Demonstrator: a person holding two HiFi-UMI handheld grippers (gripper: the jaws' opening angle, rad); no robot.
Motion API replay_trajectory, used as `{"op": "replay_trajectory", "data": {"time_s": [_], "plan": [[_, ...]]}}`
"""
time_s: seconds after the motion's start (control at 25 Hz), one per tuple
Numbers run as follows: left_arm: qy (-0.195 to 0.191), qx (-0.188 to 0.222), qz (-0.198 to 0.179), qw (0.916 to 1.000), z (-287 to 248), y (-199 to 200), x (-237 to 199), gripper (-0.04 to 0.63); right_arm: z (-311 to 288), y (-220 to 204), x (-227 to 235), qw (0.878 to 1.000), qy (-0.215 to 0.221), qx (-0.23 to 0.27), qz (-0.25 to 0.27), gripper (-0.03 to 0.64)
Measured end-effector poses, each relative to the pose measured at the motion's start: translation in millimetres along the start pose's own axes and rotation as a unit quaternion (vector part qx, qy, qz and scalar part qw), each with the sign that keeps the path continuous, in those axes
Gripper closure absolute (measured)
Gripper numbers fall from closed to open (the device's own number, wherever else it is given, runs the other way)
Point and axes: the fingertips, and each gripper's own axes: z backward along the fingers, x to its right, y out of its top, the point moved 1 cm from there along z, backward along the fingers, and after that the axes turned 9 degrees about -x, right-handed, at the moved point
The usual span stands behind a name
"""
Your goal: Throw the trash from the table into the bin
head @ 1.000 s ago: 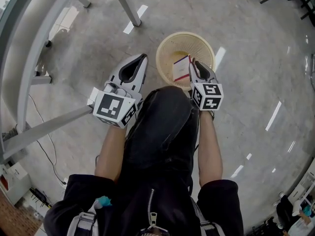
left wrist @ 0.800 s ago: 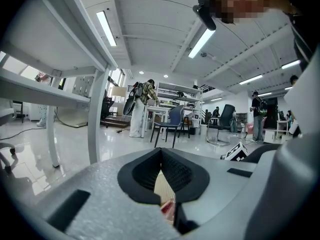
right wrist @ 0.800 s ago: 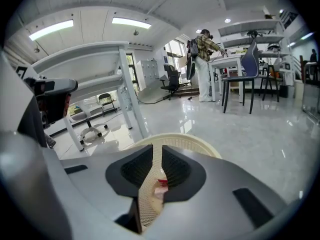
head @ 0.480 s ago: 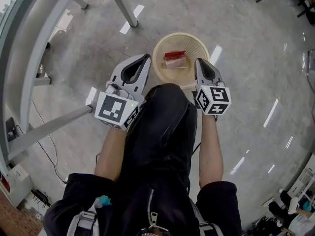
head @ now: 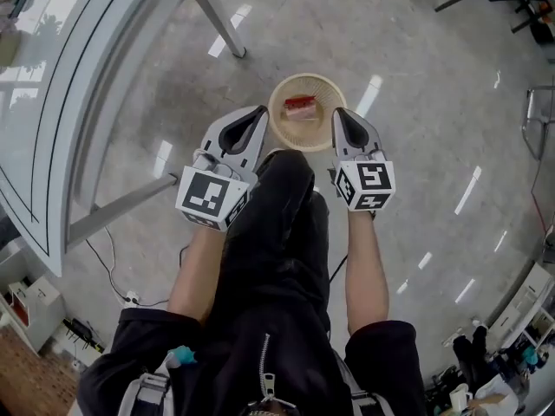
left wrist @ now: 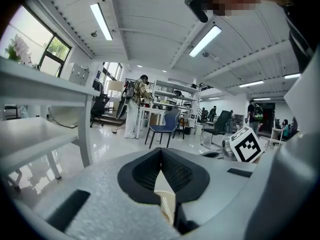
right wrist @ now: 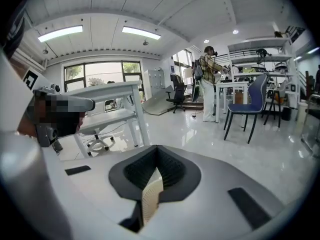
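Left tongs [head: 257, 113] clenched, empty; right tongs [head: 340, 115] clenched, empty; both flank the round cream bin [head: 325, 89] on the floor [head: 416, 102]; red-and-white trash packet [head: 301, 105] lies inside the bin; surface [head: 52, 102] at left.

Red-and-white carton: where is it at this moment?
Head view, top centre: the carton lies inside the beige bin on the floor, between the tips of the left gripper and the right gripper.
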Motion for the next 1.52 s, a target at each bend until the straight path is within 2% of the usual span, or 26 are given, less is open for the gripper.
{"op": "replay_trajectory", "data": {"time_s": [0.24,0.44,0.64,0.84,1.12,1.32,1.52], "plan": [[0.002,-0.004,0.005,1.0000,41.7,94.5,15.2,0.589,67.6,88.1,-26.2,1.000,0.008,0.000,0.000,0.607],[-0.004,0.002,-0.007,1.0000,85.2,179.3,42.7,0.589,134.3,159.1,-56.0,1.000,0.019,0.014,-0.001,0.607],[-0.004,0.014,-0.018,0.9997,133.4,239.3,64.9,0.589,196.8,212.2,-97.4,0.999,0.029,0.042,-0.001,0.607],[0.004,0.027,-0.033,0.9991,188.9,273.3,94.2,0.589,269.3,244.6,-138.0,0.997,0.017,0.078,-0.002,0.606],[0.005,0.035,-0.043,0.9985,253.4,285.2,118.0,0.589,332.6,263.2,-185.2,0.994,0.001,0.108,-0.020,0.607],[0.034,0.056,-0.047,0.9967,292.4,302.7,101.9,0.589,348.0,302.8,-241.7,0.989,0.038,0.139,0.025,0.607],[0.088,0.071,-0.044,0.9926,347.0,305.6,51.7,0.589,325.7,333.4,-312.5,0.984,0.092,0.147,0.050,0.607]]}}
